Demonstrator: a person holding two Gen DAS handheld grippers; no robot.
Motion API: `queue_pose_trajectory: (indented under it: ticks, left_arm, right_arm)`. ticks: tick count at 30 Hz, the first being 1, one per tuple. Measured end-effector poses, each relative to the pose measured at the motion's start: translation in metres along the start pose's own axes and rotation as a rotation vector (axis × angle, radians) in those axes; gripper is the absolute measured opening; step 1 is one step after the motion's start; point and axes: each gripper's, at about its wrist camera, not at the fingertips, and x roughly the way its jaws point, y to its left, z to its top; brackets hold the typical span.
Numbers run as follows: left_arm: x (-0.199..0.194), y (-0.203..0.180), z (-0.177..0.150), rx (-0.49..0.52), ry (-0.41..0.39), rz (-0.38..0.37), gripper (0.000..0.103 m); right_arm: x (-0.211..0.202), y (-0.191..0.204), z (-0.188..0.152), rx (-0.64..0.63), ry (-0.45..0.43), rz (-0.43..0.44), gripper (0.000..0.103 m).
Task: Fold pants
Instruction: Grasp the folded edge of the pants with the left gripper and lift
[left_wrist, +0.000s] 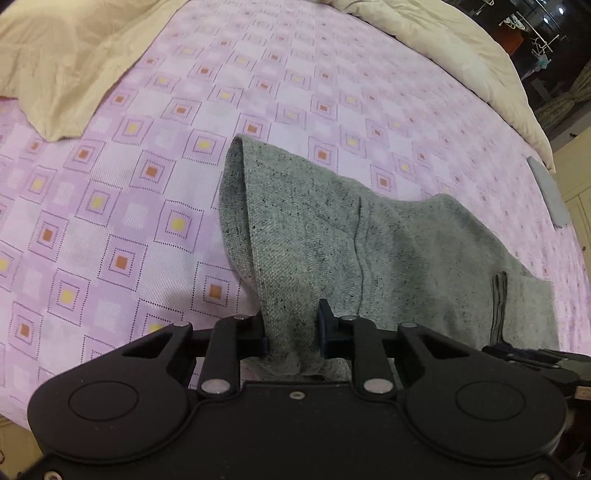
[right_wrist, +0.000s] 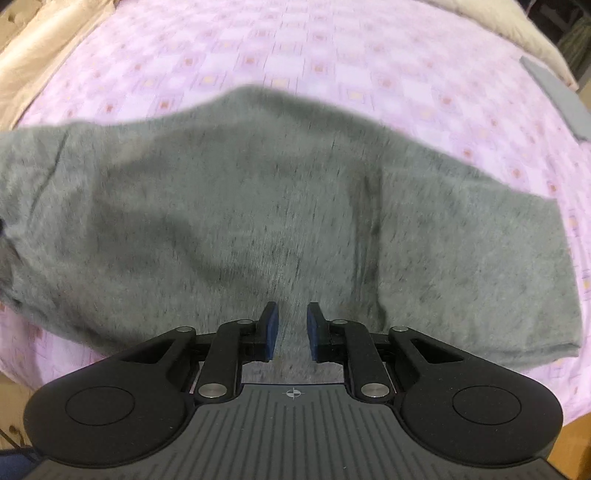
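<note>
The grey speckled pants (left_wrist: 332, 236) lie on the pink patterned bed sheet (left_wrist: 110, 221). My left gripper (left_wrist: 291, 325) is shut on a bunched edge of the pants and lifts it, so the cloth rises in a fold towards the camera. In the right wrist view the pants (right_wrist: 258, 206) spread wide across the sheet (right_wrist: 295, 44), blurred by motion. My right gripper (right_wrist: 292, 325) is open just above the near part of the cloth, with fabric showing between its fingers but not pinched.
A beige duvet (left_wrist: 62, 59) is heaped at the far left and along the far right edge of the bed. A flat grey item (left_wrist: 550, 192) lies near the bed's right edge; it also shows in the right wrist view (right_wrist: 557, 96). Dark furniture stands beyond.
</note>
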Motion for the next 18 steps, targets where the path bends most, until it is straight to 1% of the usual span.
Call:
queue_pose_trajectory:
  ticks: [1, 4, 6, 7, 9, 11, 14, 15, 16, 17, 18]
  left_arm:
    - [-0.003, -0.001, -0.001, 0.0, -0.003, 0.003, 0.029]
    - [-0.01, -0.006, 0.0, 0.0, -0.011, 0.009, 0.028]
    - [-0.016, -0.011, 0.002, 0.017, -0.024, 0.012, 0.028]
    - [-0.02, -0.015, 0.002, 0.028, -0.031, 0.012, 0.028]
    - [-0.025, -0.021, 0.003, 0.051, -0.041, 0.015, 0.028]
    - [-0.03, -0.026, 0.003, 0.065, -0.047, 0.021, 0.028]
    - [-0.034, -0.036, 0.004, 0.083, -0.061, 0.039, 0.027]
    - [-0.035, -0.039, 0.004, 0.086, -0.064, 0.043, 0.027]
    - [-0.037, -0.042, 0.003, 0.088, -0.069, 0.049, 0.027]
    - [-0.039, -0.045, 0.003, 0.092, -0.073, 0.055, 0.027]
    - [-0.042, -0.049, 0.002, 0.094, -0.078, 0.06, 0.027]
  right_arm:
    - [0.008, 0.003, -0.004, -0.015, 0.057, 0.011, 0.007]
    - [0.004, 0.007, -0.011, -0.047, 0.035, 0.012, 0.006]
    - [-0.002, 0.006, -0.011, -0.024, 0.023, 0.037, 0.006]
    - [-0.007, 0.004, -0.01, -0.009, -0.001, 0.046, 0.006]
    - [-0.021, -0.001, -0.008, 0.024, -0.081, 0.043, 0.006]
    - [-0.026, -0.006, -0.006, 0.051, -0.115, 0.063, 0.006]
    - [-0.015, -0.005, -0.01, 0.032, -0.079, 0.072, 0.006]
    - [-0.007, -0.004, -0.014, 0.019, -0.045, 0.089, 0.006]
    - [0.003, -0.004, -0.017, 0.002, 0.009, 0.121, 0.006]
    - [0.006, -0.002, -0.02, -0.021, 0.014, 0.133, 0.006]
    - [0.003, 0.0, -0.024, -0.061, -0.018, 0.128, 0.006]
